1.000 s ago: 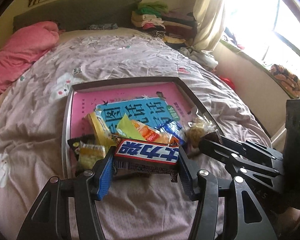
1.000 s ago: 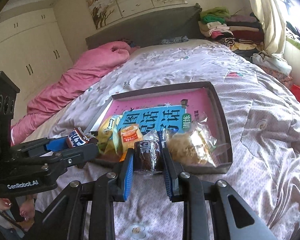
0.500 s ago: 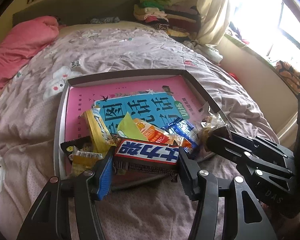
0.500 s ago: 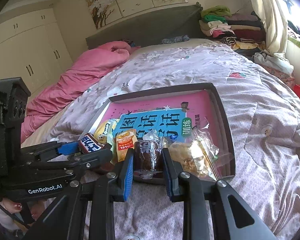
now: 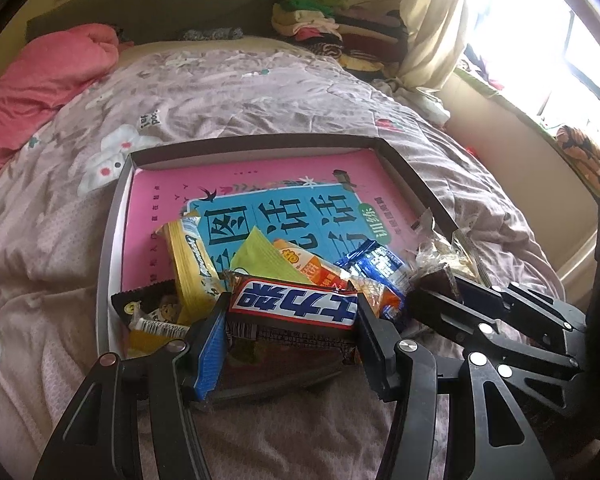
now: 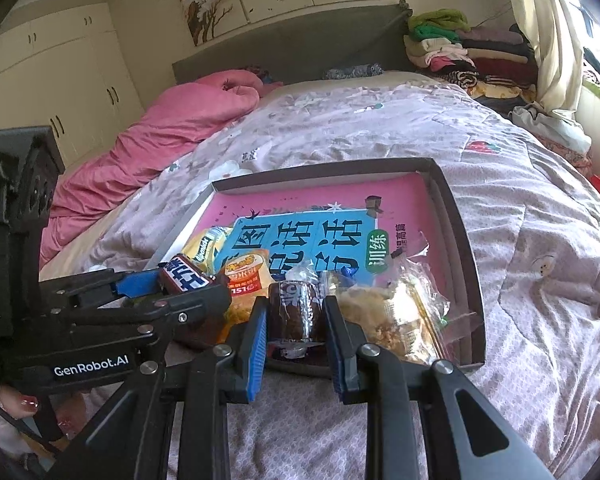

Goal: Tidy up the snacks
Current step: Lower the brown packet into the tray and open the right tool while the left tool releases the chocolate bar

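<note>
My left gripper [image 5: 292,320] is shut on a brown chocolate bar [image 5: 296,304] with blue-and-white lettering, held crosswise just above the near end of the dark shallow tray [image 5: 260,142]. My right gripper [image 6: 296,314] is shut on a small dark brown wrapped cake [image 6: 296,308] over the tray's near rim [image 6: 324,170]. In the tray a pink and blue book [image 5: 260,200] lies under a heap of snacks: a yellow bar [image 5: 190,256], a green packet [image 5: 260,256], an orange packet [image 5: 312,268], a blue packet [image 5: 380,264] and a clear bag of pastry [image 6: 392,312].
The tray rests on a bed with a pale flowered cover [image 5: 220,92]. A pink duvet [image 5: 40,80] lies bunched at the far left, and folded clothes [image 5: 320,20] are stacked by the headboard. A window is at the right and white wardrobes [image 6: 40,72] at the left.
Both grippers have come forward and down toward the tray's near end, each still holding its snack. The tray now looks closer and larger.
</note>
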Available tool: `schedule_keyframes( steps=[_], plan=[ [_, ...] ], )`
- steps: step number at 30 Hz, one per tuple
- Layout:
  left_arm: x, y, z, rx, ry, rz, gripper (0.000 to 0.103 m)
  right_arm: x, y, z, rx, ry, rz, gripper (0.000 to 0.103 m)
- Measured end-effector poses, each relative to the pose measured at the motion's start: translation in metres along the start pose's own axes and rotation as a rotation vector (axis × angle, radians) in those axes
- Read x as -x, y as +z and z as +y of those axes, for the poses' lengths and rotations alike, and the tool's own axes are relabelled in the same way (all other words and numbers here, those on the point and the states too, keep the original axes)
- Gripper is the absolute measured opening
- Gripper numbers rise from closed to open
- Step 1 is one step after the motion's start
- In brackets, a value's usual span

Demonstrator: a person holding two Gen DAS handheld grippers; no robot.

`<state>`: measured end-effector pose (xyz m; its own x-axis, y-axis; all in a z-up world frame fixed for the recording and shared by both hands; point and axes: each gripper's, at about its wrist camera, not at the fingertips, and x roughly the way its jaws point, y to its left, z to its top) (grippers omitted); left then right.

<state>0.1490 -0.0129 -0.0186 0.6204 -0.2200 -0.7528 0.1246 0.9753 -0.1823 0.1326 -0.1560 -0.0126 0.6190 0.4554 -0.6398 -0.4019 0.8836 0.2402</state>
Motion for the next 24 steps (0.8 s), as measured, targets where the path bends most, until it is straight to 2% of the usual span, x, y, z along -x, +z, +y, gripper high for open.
schedule_keyframes(
  steps=[7, 18, 24],
  plan=[
    [-0.002, 0.000, 0.001, 0.002, -0.010, 0.000, 0.059, -0.008, 0.002, 0.000, 0.027, -0.036, 0.001, 0.027],
    [-0.003, -0.001, 0.002, 0.005, -0.013, 0.004, 0.059, -0.013, 0.005, -0.015, -0.005, -0.090, -0.009, 0.027],
    [-0.006, -0.001, 0.003, 0.002, -0.015, 0.008, 0.059, -0.011, 0.003, -0.016, -0.008, -0.075, -0.015, 0.027]
  ],
)
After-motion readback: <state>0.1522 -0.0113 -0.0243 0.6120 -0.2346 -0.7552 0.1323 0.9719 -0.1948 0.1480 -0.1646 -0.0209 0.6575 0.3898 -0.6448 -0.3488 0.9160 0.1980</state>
